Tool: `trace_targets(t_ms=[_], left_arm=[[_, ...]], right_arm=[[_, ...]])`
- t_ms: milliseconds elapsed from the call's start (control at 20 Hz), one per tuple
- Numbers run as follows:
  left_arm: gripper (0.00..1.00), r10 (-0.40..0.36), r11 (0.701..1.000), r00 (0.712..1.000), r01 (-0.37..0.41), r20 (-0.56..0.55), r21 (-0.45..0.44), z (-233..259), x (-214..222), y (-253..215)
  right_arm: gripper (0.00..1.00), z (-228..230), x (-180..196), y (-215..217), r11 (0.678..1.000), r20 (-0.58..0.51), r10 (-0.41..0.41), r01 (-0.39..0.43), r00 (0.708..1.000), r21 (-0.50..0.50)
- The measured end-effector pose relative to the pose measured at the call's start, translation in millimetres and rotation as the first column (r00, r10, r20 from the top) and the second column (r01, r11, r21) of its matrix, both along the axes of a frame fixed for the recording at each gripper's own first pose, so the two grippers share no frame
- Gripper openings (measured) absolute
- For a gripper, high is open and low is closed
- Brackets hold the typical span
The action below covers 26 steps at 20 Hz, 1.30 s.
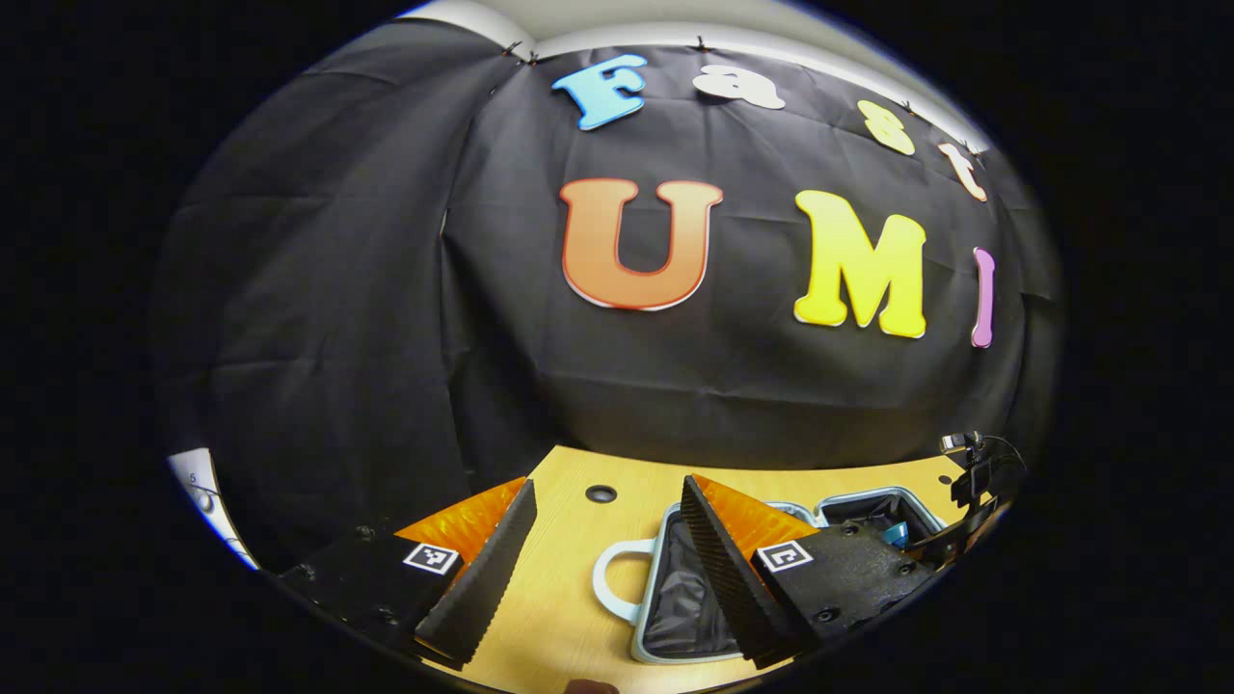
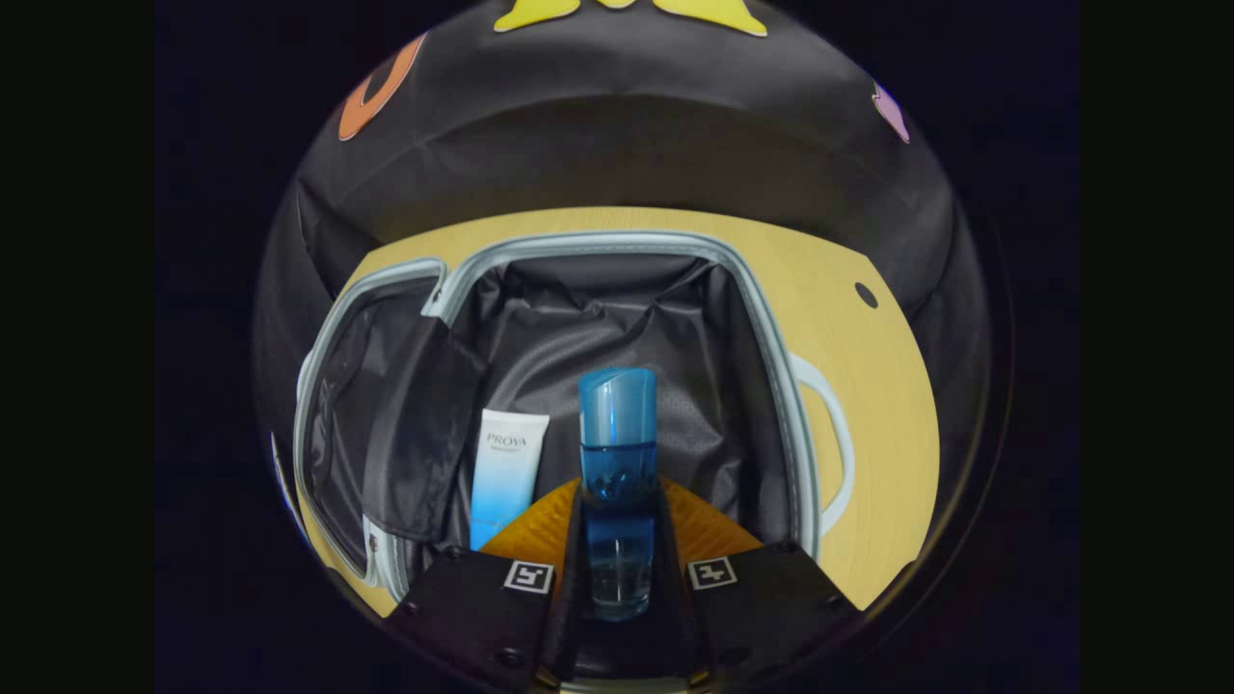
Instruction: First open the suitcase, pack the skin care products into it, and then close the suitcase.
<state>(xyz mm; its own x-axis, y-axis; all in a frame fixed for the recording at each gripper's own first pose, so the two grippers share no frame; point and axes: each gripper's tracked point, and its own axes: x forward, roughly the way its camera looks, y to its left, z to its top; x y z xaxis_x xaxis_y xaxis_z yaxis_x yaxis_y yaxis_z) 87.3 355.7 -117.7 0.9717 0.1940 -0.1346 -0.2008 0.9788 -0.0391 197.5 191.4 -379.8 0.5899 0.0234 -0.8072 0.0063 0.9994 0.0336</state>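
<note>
Holding my left gripper (image 1: 603,578) idle, I am keeping its fingers spread wide with nothing between them, hovering over the table (image 1: 569,598) just beside the case (image 1: 675,598), whose handle (image 1: 612,578) is pointing toward me in the left gripper view. Farther right there I am catching sight of the other gripper at work over the open case.

In the right gripper view, I am clamping my right gripper (image 2: 619,564) on a bottle (image 2: 618,472), both fingers pressing its sides, its cap aimed forward over the dark lining. The case (image 2: 771,366) is lying open on the table (image 2: 887,424), lid (image 2: 333,434) flopped out to the left. A tube (image 2: 506,477) is already lying inside, just left of the bottle.

I am judging the risks this way: the bottle looks smooth and is held low on its body, so it could slip or tip if I let go too high. It could also land on the tube or roll against the wall.

Writing: the tube carries a label, which I am leaving unread.
</note>
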Motion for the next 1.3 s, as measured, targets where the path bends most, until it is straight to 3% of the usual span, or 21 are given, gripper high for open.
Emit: trace_targets(t_ms=[400,450,650,700,900,1100,1200,1300], left_arm=[[0.98,-0.015,0.977,0.992,-0.013,-0.128,-0.215,-89,32,36],[0.98,-0.021,0.965,0.990,-0.018,-0.142,-0.263,-102,35,35],[0.97,-0.054,0.897,0.971,-0.055,-0.231,-0.439,-153,36,21],[0.97,-0.065,0.884,0.967,-0.058,-0.245,-0.463,-161,37,17],[0.96,-0.114,0.849,0.949,-0.061,-0.295,-0.525,-183,35,1],[0.91,-0.160,0.788,0.938,-0.066,-0.307,-0.613,-199,40,-13],[0.86,-0.175,0.733,0.946,-0.059,-0.272,-0.677,-197,44,-17],[0.79,-0.189,0.672,0.950,-0.059,-0.248,-0.739,-199,46,-20]], right_arm=[[0.39,-4,-5,2,0.997,-0.023,-0.074,0.075,0.997,0.031],[0.45,-4,-7,7,0.996,-0.030,-0.065,0.067,0.997,0.057],[0.78,17,-26,6,0.996,-0.008,-0.042,0.043,0.999,0.084],[0.82,27,-32,8,0.995,0.014,-0.028,0.026,1.000,0.099],[0.79,88,-64,-1,0.994,0.141,0.039,-0.052,0.989,0.092],[0.82,176,-114,-12,0.989,0.308,0.078,-0.113,0.948,0.097],[0.83,214,-145,-29,0.991,0.381,0.072,-0.110,0.922,0.077],[0.82,234,-180,-59,0.998,0.420,0.030,-0.052,0.907,0.041]])
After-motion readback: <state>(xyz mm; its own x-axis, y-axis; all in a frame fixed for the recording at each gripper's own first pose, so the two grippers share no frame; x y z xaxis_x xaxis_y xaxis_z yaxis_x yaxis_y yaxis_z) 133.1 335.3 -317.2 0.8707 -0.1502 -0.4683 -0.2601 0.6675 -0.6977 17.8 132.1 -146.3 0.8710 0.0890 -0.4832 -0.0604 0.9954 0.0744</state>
